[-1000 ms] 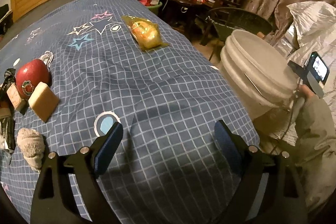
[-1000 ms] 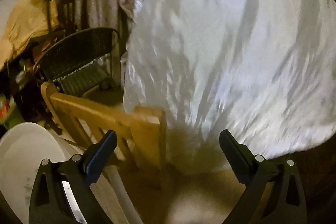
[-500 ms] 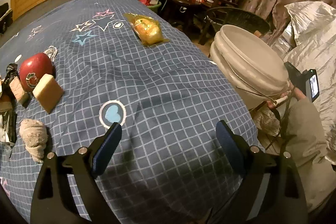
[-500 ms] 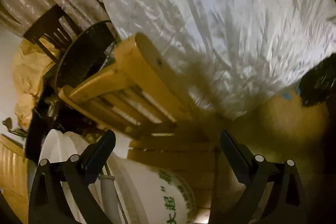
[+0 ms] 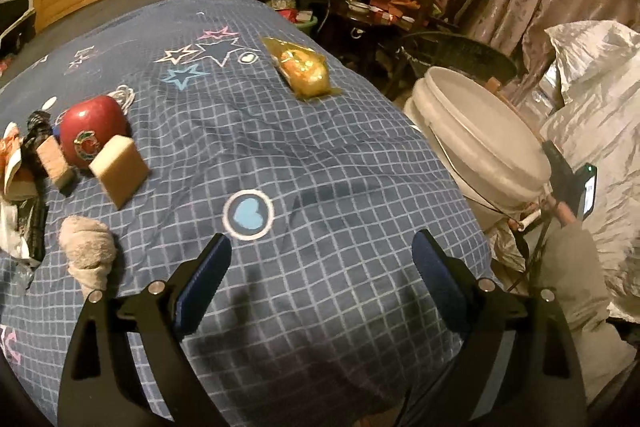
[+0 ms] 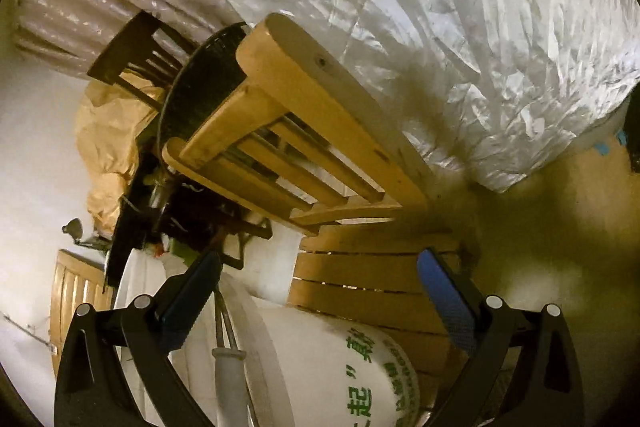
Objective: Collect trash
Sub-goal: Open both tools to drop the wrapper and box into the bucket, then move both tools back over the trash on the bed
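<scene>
Left gripper hangs with fingers spread wide, nothing between them, over the bed's checked blanket. Right gripper is spread too, empty, and has rolled since a second ago. The white bucket beside the bed has dropped lower and sits tilted. The yellow wrapper lies near the bucket-side edge; apple, sponge and rolled sock lie well apart from the bucket.

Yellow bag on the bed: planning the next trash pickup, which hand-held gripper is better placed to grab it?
Left. The left hand-held gripper is open over the bedspread, facing the yellow bag. The right hand-held gripper is beside the bucket.
</scene>
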Action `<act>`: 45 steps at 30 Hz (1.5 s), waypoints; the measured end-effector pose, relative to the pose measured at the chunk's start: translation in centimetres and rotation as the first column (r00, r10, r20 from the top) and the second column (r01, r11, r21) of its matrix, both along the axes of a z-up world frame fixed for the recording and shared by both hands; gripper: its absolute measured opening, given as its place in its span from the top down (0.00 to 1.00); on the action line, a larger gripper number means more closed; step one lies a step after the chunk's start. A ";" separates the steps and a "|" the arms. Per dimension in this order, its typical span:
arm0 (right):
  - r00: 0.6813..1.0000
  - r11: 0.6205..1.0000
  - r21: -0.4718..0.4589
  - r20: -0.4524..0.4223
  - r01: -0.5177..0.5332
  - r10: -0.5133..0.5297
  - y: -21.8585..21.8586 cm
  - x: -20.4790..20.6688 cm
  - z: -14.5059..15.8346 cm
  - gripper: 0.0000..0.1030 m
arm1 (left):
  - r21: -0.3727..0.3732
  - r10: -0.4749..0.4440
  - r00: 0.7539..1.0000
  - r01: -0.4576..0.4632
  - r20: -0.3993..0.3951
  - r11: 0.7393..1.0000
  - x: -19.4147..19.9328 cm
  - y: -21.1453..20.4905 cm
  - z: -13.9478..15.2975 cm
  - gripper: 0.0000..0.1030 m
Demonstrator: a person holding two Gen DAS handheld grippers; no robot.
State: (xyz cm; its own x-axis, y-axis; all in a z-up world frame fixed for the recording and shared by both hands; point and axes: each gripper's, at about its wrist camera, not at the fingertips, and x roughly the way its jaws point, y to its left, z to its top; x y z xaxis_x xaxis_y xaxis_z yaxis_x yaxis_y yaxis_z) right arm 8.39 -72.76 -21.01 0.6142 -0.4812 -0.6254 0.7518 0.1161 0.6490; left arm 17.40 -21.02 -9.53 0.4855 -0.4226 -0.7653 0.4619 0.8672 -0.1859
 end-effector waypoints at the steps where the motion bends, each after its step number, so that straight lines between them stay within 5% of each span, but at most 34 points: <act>1: 1.000 0.999 -0.035 -0.018 0.002 -0.002 0.0 -0.3 0.4 0.05 | -0.004 0.005 1.000 -0.005 0.003 1.000 -0.2 0.4 0.1 0.14; 6: 0.994 0.966 -0.248 -0.064 0.071 -0.090 0.7 -2.5 3.9 0.05 | -0.037 0.024 0.999 -0.023 0.024 0.999 -0.8 2.3 0.9 0.14; 11: 0.967 0.857 -0.502 -0.140 0.117 -0.214 2.8 -5.5 8.3 0.05 | -0.080 0.076 0.995 -0.071 0.057 0.994 -1.4 5.4 2.0 0.14; 15: 0.965 0.743 -0.648 -0.050 0.165 -0.258 6.5 -9.2 12.7 0.05 | -0.092 0.168 0.978 -0.158 0.122 0.983 -2.6 10.1 3.1 0.14; 20: 0.997 0.605 -0.792 0.049 0.078 -0.065 14.9 -11.1 19.1 0.05 | -0.062 0.333 0.927 -0.327 0.171 0.943 -3.9 16.9 3.1 0.14; 23: 0.972 0.559 -0.829 0.121 -0.012 0.200 20.3 -11.0 21.5 0.05 | -0.058 0.437 0.886 -0.433 0.157 0.900 -4.0 20.8 2.7 0.14; 25: 0.924 0.558 -0.823 0.127 -0.104 0.360 23.2 -9.7 22.6 0.05 | -0.051 0.488 0.859 -0.487 0.153 0.872 -4.0 22.8 2.4 0.14; 28: 0.783 0.508 -0.807 0.095 -0.300 0.614 27.7 -6.8 24.0 0.05 | -0.055 0.524 0.836 -0.522 0.161 0.851 -4.3 25.2 2.5 0.14; 32: 0.545 0.275 -0.805 -0.070 -0.525 0.835 35.1 -2.3 26.8 0.05 | -0.059 0.553 0.814 -0.552 0.180 0.832 -4.7 27.4 2.7 0.14; 35: 0.396 0.113 -0.834 -0.133 -0.540 0.909 40.2 -1.7 30.2 0.05 | -0.060 0.567 0.806 -0.566 0.172 0.822 -4.3 29.3 2.6 0.18; 40: 0.267 -0.012 -0.836 -0.189 -0.548 0.945 46.0 0.2 32.9 0.05 | -0.078 0.544 0.830 -0.538 0.126 0.839 0.2 30.8 3.2 0.34; 41: 0.202 -0.078 -0.782 -0.254 -0.618 0.946 47.2 2.0 31.4 0.05 | -0.090 0.544 0.831 -0.537 0.115 0.839 1.1 31.1 3.3 0.34; 42: 0.178 -0.104 -0.739 -0.293 -0.666 0.939 48.0 3.2 30.3 0.05 | -0.119 0.544 0.834 -0.533 0.094 0.838 2.8 31.6 3.6 0.34; 45: 0.113 -0.108 -0.579 -0.333 -0.808 0.936 48.7 6.0 25.1 0.05 | -0.169 0.525 0.850 -0.510 0.052 0.843 6.5 31.7 3.7 0.34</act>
